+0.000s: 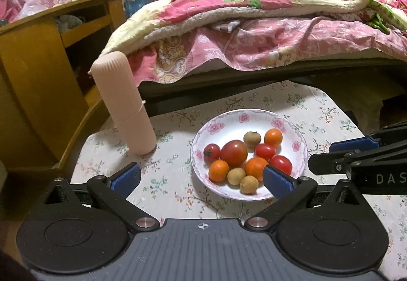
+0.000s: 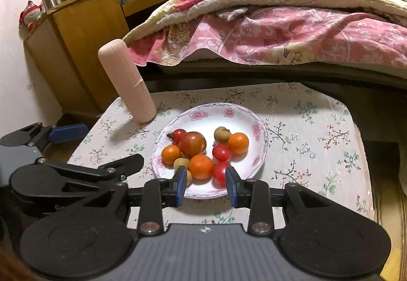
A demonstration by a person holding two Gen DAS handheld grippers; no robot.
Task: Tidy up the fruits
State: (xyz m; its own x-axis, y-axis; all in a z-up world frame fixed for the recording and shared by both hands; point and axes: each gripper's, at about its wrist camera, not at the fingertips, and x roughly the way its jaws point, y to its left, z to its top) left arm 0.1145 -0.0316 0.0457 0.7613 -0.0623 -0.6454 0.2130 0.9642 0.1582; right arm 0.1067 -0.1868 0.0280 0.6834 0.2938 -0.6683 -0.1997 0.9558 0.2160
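Floral-rimmed plate [image 2: 257,128] of tomatoes, small oranges and longans at the middle of the cloth-covered desk [image 2: 318,133], pink ribbed cylinder [image 2: 127,82] upright beside it, left gripper [image 1: 202,178] fingers wide apart, right gripper [image 2: 205,185] fingers apart at the plate's near rim, both empty.

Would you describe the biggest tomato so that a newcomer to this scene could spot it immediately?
Start at the floral plate in the middle of the flowered tablecloth, right of the upright pink ribbed cylinder. In the pile of fruit, look left of centre for the large tomato. It is the largest piece, dull brownish red, while the cherry tomatoes beside it are small and bright red.
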